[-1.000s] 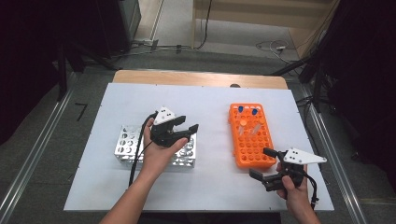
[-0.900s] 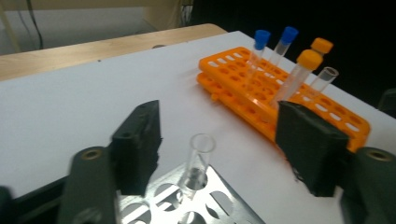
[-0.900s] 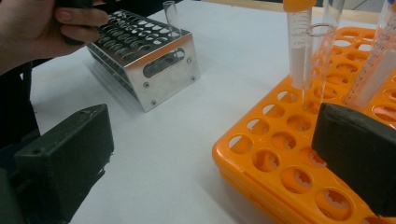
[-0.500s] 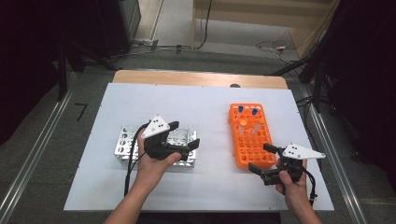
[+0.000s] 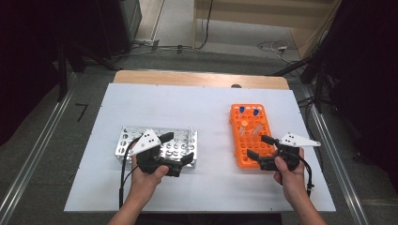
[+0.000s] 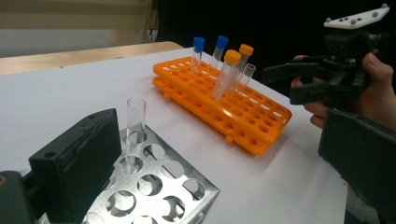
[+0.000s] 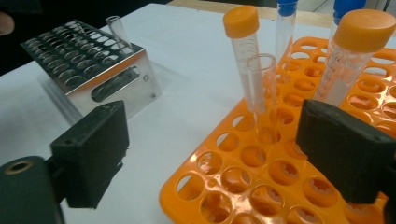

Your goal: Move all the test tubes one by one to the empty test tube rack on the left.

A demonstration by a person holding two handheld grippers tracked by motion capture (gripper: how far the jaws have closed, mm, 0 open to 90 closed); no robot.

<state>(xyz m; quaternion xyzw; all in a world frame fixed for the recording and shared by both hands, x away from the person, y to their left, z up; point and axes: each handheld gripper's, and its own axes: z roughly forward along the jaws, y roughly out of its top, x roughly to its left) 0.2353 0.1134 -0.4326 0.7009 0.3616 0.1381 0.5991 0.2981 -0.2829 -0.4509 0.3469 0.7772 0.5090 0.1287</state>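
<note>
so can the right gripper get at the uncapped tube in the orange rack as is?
Probably yes. The right gripper is open, and the uncapped tube stands just ahead between its jaws. The orange-capped tubes beside it stand close, so clearance looks tight.

The left tool's (image 6: 219, 163) jaws have just been opening and stand wide apart, gripping nothing. An uncapped clear tube (image 6: 135, 126) stands upright in the metal rack (image 6: 163, 186). Farther off, the orange rack (image 6: 233, 109) holds capped tubes, near the right tool (image 6: 280, 84).
</note>
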